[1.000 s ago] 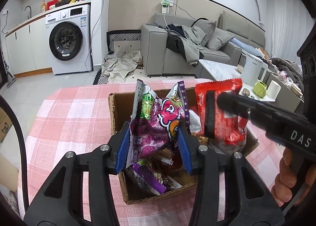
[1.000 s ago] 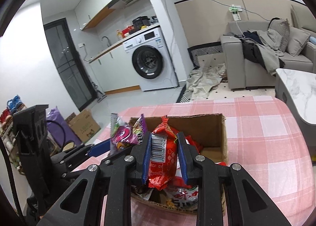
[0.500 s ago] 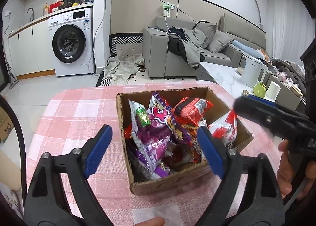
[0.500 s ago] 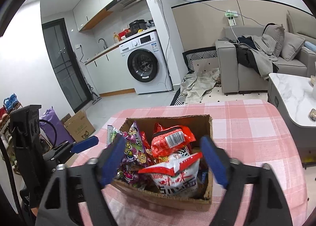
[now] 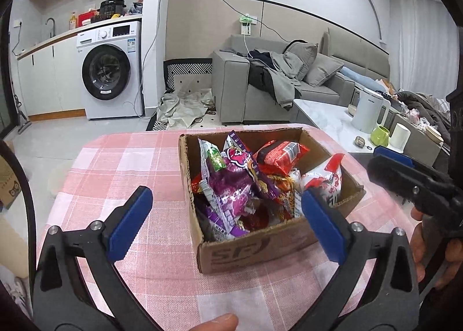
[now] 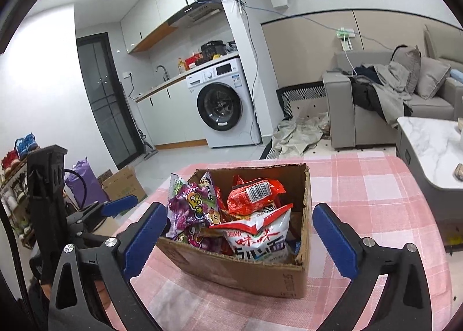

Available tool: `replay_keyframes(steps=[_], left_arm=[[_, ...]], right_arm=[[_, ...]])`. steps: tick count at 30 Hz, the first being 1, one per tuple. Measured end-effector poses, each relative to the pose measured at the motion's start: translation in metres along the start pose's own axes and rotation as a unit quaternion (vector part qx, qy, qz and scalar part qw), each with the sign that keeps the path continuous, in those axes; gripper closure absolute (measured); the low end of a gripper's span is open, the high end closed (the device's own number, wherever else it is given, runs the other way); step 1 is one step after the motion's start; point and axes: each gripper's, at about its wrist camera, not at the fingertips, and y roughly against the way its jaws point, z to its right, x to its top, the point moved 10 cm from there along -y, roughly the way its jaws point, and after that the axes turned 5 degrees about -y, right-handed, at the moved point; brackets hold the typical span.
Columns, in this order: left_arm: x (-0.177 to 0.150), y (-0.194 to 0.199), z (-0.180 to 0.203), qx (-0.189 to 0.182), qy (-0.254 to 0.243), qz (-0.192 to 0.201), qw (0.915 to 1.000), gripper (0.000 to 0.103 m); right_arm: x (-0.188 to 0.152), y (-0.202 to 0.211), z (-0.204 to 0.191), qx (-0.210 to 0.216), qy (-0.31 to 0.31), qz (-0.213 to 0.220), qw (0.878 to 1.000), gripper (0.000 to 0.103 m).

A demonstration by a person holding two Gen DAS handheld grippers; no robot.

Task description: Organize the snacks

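We see the cardboard box [image 5: 260, 250] on the pink-checked bench [image 5: 121, 169], packed with snacks: a purple packet [image 5: 231, 183], a red packet [image 6: 254, 193] and a white noodle bag [image 6: 260, 238]. Our left claw [image 5: 225, 221] and right claw [image 6: 237, 238] are both still opening, released, nothing between their blue pads, just short of the box.

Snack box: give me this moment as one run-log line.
box: full of snack packs | purple pack: in box | red pack: in box | left tool: opening, empty | right tool: opening, empty
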Motion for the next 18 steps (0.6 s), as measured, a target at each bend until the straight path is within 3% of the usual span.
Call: replay_keyframes(steps=[18], left_arm=[[-0.038, 0.055, -0.013, 0.008, 0.004, 0.041, 0.9991, 0.001]], right_arm=[[-0.051, 0.039, -0.02, -0.007, 0.067, 0.04, 0.997, 0.0]])
